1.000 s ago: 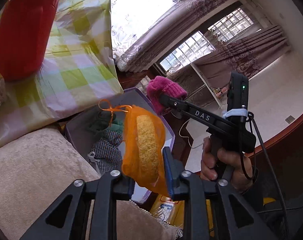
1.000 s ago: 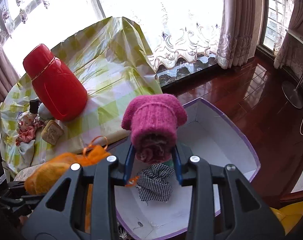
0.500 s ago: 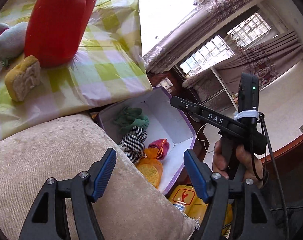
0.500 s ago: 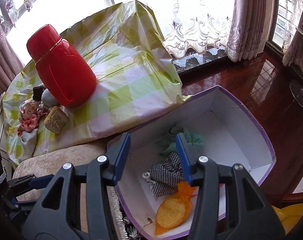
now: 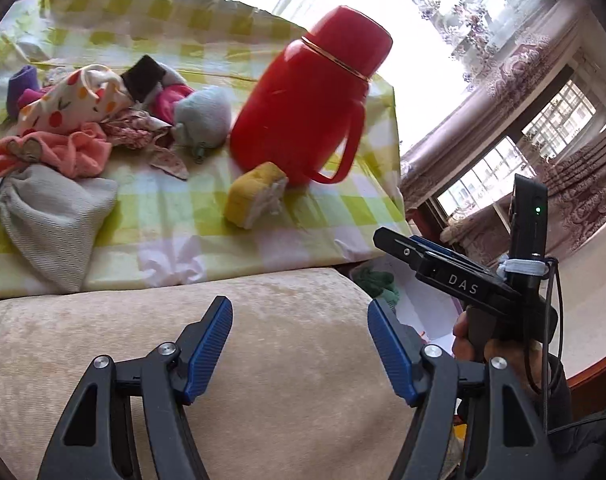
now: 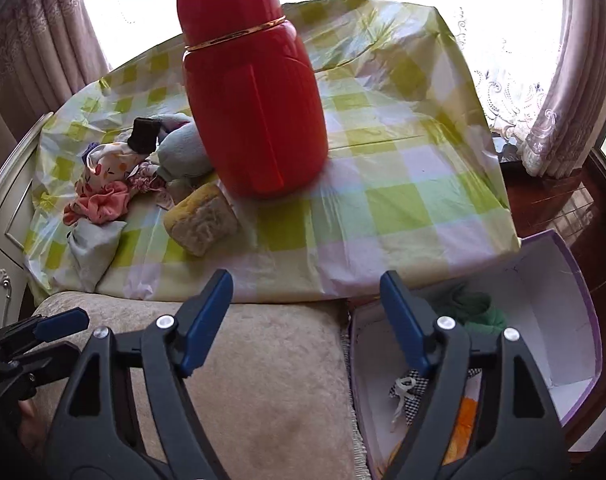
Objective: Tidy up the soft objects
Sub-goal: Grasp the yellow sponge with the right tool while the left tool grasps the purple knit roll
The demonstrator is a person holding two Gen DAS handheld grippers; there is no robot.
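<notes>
Red plastic, the tall flask (image 6: 251, 84), is judged the hazard: it stands just right of the soft pile (image 5: 75, 120) on the far bench (image 6: 403, 200). Both the left tool (image 5: 299, 344) and the right tool (image 6: 307, 320) are spread and empty, the right one's jaws having just been opening; a careless reach could topple it.

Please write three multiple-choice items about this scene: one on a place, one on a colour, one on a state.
1. Where does the yellow sponge lie?
A. in the box
B. on the checked cloth by the flask
C. between the jaws

2. What colour is the flask?
A. red
B. blue
C. white

3. How is the right gripper?
A. shut on a sock
B. shut, holding nothing
C. open, holding nothing

Answers:
1 B, it rests on the cloth at the flask's foot.
2 A, body and cap are red.
3 C, its jaws stand apart with only the cushion behind them.
</notes>
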